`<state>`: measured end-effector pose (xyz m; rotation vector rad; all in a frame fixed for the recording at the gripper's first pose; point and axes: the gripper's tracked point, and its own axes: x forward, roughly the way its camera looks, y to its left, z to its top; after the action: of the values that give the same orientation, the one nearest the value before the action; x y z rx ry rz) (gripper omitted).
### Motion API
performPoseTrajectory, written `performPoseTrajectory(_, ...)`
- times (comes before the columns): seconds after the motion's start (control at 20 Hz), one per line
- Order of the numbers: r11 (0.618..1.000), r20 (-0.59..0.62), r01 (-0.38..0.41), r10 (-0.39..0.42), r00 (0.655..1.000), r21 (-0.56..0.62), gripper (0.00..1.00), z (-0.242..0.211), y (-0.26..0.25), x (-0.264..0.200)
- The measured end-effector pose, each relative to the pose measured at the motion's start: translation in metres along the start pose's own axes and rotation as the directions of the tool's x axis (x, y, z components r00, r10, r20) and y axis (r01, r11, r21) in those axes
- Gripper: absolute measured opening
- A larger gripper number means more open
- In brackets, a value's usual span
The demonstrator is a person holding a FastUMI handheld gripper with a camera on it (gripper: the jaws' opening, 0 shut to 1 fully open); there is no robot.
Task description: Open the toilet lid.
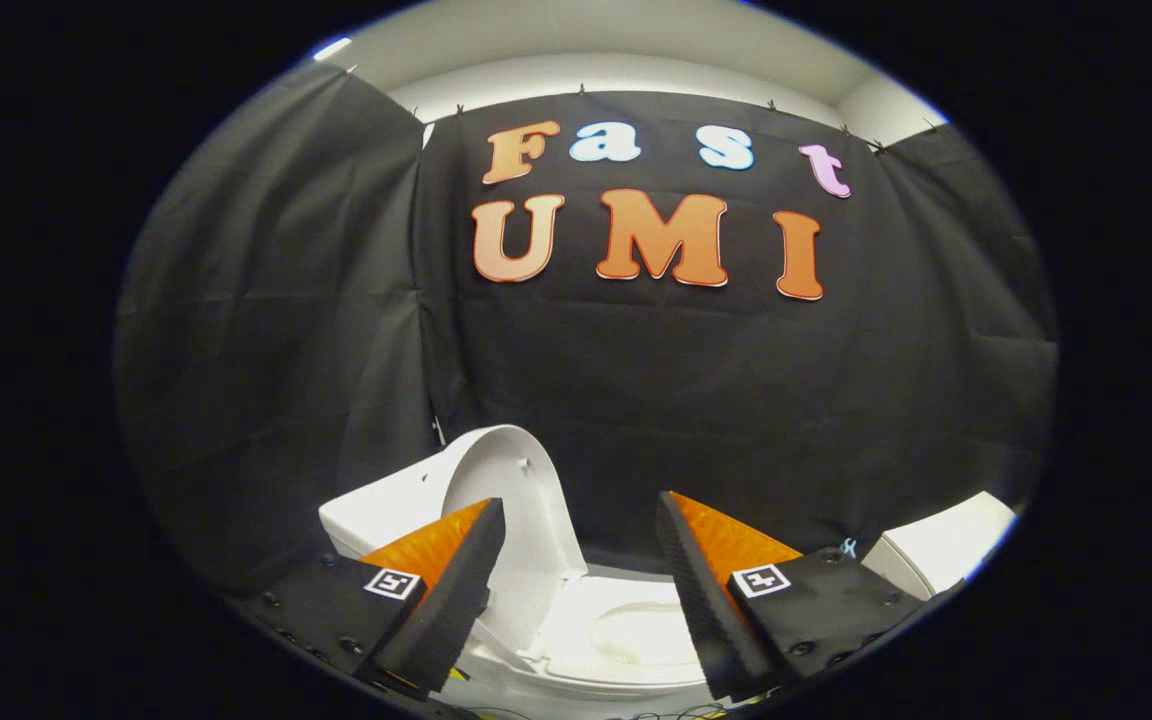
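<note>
toilet lid [516, 500]: raised upright, just beyond the gripper [576, 560]
jaws: spread, holding nothing
toilet seat [626, 635]: down, below the lid

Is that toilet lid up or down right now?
Up. The toilet lid stands raised against the tank, leaving the seat uncovered. The gripper is open, holding nothing.

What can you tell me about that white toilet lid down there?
The white, glossy, plastic-looking toilet lid is already raised, standing nearly upright and leaning back toward the white tank behind it. It is a rounded oval with a smooth inner face turned toward the open seat and bowl below. It sits just beyond the left finger, which overlaps its lower edge in the view. The gripper is open, its fingers spread and holding nothing.
</note>
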<state>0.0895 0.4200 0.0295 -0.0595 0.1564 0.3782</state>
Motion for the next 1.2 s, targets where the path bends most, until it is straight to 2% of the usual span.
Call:
performPoseTrajectory(0.1, 0.999, 0.026, -0.011, 0.010, 1.000, 0.052, 0.97, 0.004, -0.038, -0.020)
performPoseTrajectory(0.2, 0.997, 0.066, 0.027, -0.031, 0.997, 0.067, 0.97, 0.010, -0.084, -0.036)
performPoseTrajectory(0.45, 0.991, 0.078, 0.132, -0.129, 0.988, -0.026, 0.97, -0.006, -0.187, -0.073)
performPoseTrajectory(0.75, 0.987, 0.125, 0.158, -0.156, 0.980, -0.005, 0.97, -0.027, -0.247, -0.122)
performPoseTrajectory(0.95, 0.984, 0.157, 0.172, -0.178, 0.971, 0.055, 0.97, -0.046, -0.280, -0.147)
performPoseTrajectory(1.2, 0.970, 0.196, 0.235, -0.243, 0.950, 0.066, 0.98, -0.075, -0.316, -0.162)
